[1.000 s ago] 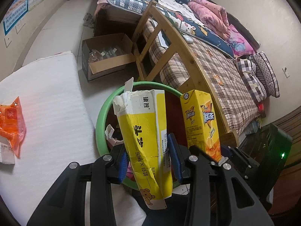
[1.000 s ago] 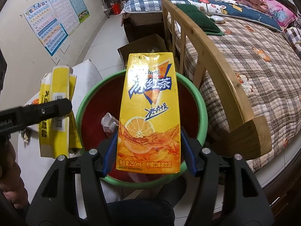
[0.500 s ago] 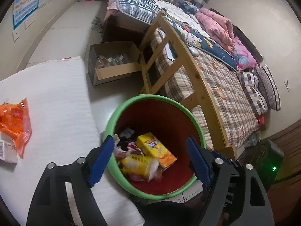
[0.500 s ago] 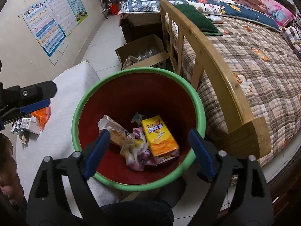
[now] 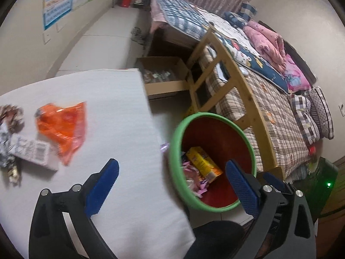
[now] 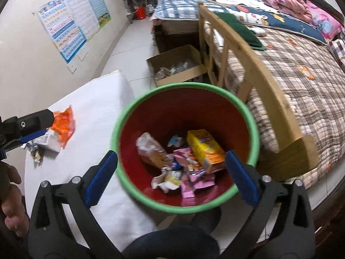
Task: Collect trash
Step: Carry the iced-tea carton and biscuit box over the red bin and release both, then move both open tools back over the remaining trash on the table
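The green-rimmed red bin (image 6: 252, 118) stands on the floor beside the white table; it also shows in the left wrist view (image 5: 174, 151). Inside lie the yellow tea carton (image 6: 204, 149), the torn yellow box (image 6: 151, 151) and pink wrappers (image 6: 194, 177). My right gripper (image 6: 171, 179) is open and empty above the bin. My left gripper (image 5: 172, 185) is open and empty over the table's right edge. On the table lie an orange wrapper (image 5: 62, 123), a white barcode box (image 5: 36, 153) and crumpled patterned wrappers (image 5: 8, 116).
The white table (image 5: 120, 108) is left of the bin. A wooden bed frame (image 6: 248, 64) with a plaid quilt is right of it. An open cardboard box (image 5: 163, 77) sits on the floor behind. My knee (image 6: 172, 243) is below the bin.
Both grippers opened and dropped the yellow box and the tea carton into the bin. My left gripper has since swung left toward the table.
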{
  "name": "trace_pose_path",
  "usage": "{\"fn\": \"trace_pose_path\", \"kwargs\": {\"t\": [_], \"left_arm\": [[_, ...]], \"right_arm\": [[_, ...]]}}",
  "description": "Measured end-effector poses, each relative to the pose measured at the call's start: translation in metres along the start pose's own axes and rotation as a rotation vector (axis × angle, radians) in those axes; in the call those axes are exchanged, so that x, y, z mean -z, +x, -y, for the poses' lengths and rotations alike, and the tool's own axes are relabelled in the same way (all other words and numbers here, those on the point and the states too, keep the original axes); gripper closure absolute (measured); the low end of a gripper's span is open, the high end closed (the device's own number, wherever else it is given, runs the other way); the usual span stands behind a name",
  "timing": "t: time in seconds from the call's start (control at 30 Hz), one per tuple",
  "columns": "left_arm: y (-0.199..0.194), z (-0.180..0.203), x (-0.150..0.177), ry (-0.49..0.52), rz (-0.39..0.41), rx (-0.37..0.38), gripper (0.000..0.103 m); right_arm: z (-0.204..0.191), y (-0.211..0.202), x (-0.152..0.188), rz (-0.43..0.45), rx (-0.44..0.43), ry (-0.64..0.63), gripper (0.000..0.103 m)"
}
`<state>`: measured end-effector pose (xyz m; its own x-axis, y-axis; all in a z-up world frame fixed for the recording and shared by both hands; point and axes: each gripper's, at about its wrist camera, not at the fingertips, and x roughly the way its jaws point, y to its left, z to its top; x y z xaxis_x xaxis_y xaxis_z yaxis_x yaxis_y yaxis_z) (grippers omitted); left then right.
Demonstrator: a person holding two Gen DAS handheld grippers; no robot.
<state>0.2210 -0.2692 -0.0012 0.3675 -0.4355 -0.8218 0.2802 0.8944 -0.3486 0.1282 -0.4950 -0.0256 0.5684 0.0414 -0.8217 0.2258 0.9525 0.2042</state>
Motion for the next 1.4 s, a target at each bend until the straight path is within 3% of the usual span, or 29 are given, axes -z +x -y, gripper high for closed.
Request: {"fn": "trace_pose_path", "kwargs": {"t": [0.8,1.03,1.4], "left_arm": [[-0.125,-0.231,0.058,-0.255,0.098,-0.209,0.008],[-0.128,-0.269,0.059,-0.303,0.099,-0.211,0.008],[-0.089,-0.289,0.038,-0.321,0.076,-0.189,0.009]], "right_arm": [[-0.213,0.012,0.032,-0.024,-0.186,-0.296,0.005],[-0.267,0.029,0.034,-0.031,-0.207,-0.431,0.005],[-0.304,0.082,0.025,-0.105,-0.198,-0.578,0.008]]}}
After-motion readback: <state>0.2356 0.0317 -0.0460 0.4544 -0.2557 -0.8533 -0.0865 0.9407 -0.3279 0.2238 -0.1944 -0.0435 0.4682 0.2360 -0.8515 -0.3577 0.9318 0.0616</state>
